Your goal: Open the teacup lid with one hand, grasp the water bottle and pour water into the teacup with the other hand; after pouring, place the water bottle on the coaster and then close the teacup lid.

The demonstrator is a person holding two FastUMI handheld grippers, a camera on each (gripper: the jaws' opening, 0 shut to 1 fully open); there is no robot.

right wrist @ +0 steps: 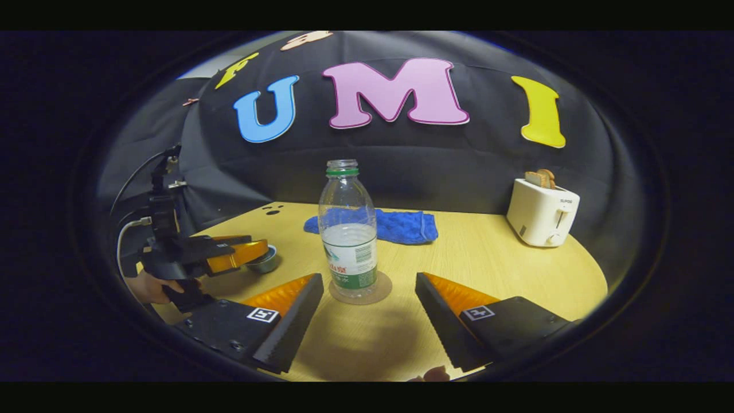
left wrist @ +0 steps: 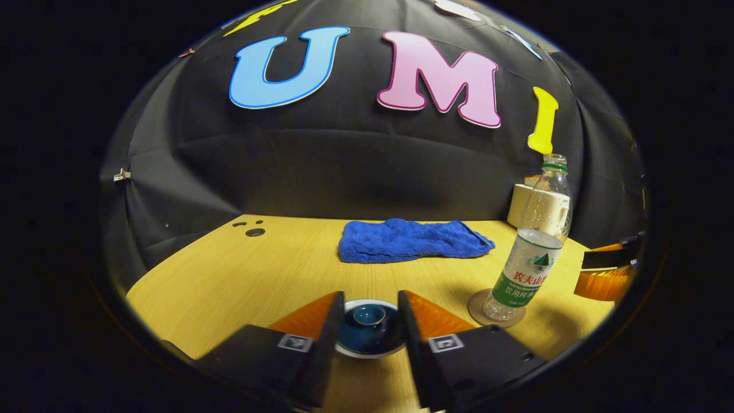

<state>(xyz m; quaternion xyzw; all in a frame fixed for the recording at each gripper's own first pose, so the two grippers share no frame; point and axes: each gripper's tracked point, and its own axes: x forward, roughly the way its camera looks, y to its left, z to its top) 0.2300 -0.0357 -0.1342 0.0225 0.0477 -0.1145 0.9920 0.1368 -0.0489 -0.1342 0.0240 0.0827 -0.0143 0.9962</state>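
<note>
The left gripper (left wrist: 370, 327) has its jaws open around the small, breakable teacup lid (left wrist: 369, 315); take its knob gently, while the light bottle (right wrist: 347, 229) sits on its coaster (right wrist: 360, 289) between the right gripper's (right wrist: 367, 318) open jaws.

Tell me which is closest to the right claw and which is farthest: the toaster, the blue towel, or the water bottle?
Going by the right gripper view, from the right claw:
1. Water bottle, straight ahead on its coaster, just past the fingertips.
2. Blue towel, behind the bottle, mid-table.
3. Toaster, far right, by the wall.
</note>
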